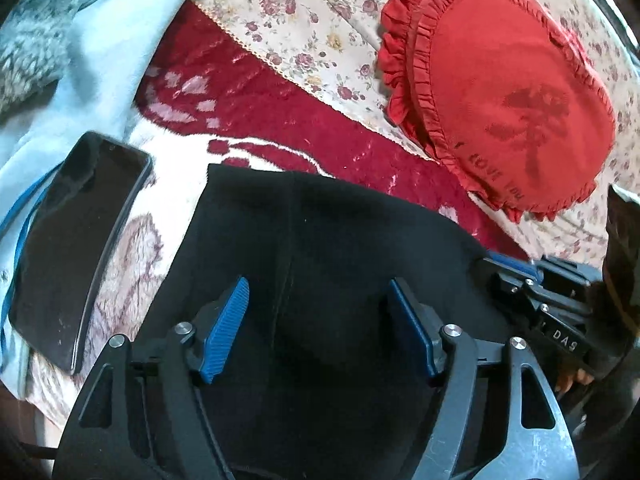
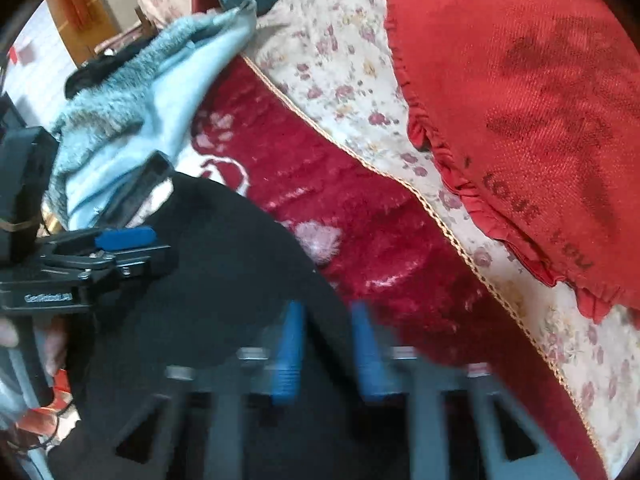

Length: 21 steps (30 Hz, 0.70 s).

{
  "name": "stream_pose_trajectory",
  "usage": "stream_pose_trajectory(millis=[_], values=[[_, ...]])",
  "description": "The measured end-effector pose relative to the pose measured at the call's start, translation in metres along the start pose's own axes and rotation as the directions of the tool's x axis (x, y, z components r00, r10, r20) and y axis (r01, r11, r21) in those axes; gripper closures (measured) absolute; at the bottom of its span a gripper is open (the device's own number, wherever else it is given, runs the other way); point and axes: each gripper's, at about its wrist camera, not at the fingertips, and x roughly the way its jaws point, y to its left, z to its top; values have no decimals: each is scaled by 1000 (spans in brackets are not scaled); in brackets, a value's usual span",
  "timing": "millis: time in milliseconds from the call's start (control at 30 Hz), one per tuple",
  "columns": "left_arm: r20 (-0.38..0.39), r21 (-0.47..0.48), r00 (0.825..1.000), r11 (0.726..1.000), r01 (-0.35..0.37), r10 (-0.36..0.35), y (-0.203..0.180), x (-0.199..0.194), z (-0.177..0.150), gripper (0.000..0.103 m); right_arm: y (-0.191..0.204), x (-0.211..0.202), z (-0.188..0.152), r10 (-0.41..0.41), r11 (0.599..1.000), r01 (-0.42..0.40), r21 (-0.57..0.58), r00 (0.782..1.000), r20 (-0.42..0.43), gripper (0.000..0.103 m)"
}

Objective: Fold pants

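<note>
Two views, and I take my left wrist one first. My left gripper [image 1: 316, 328] points forward and down over the black pants [image 1: 320, 248], its blue pads spread wide with nothing between them, only dark cloth below. The pants lie in a folded heap on the red and white blanket [image 1: 248, 112]. A phone [image 1: 76, 248] lies left of them, and a red frilled cushion [image 1: 504, 92] sits far right on the flowered sheet [image 1: 312, 12]. My right gripper [image 1: 540, 304] shows at the right edge of the pants.

From the right wrist, the right gripper [image 2: 326, 344] is blurred; its blue fingers stand a little apart at the pants' [image 2: 208, 300] right edge, and I cannot tell whether they pinch cloth. The left gripper [image 2: 120, 240] lies level from the left over the pants.
</note>
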Motion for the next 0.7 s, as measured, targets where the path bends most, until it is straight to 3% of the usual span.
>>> stream_pose_trajectory(millis=[167, 333, 567, 700], values=[[11, -42, 999, 998, 46, -46, 9, -24, -11, 31, 38, -35, -12, -46, 995, 52, -79, 996, 75, 98], [83, -113, 989, 985, 132, -123, 28, -71, -34, 31, 82, -87, -35, -28, 993, 48, -109, 985, 171, 98], [156, -171, 973, 965, 198, -172, 51, -117, -75, 24, 135, -116, -77, 32, 992, -6, -130, 979, 199, 98], [123, -167, 978, 968, 188, -169, 52, -109, -90, 23, 154, -112, -105, 76, 992, -56, -114, 981, 176, 98]])
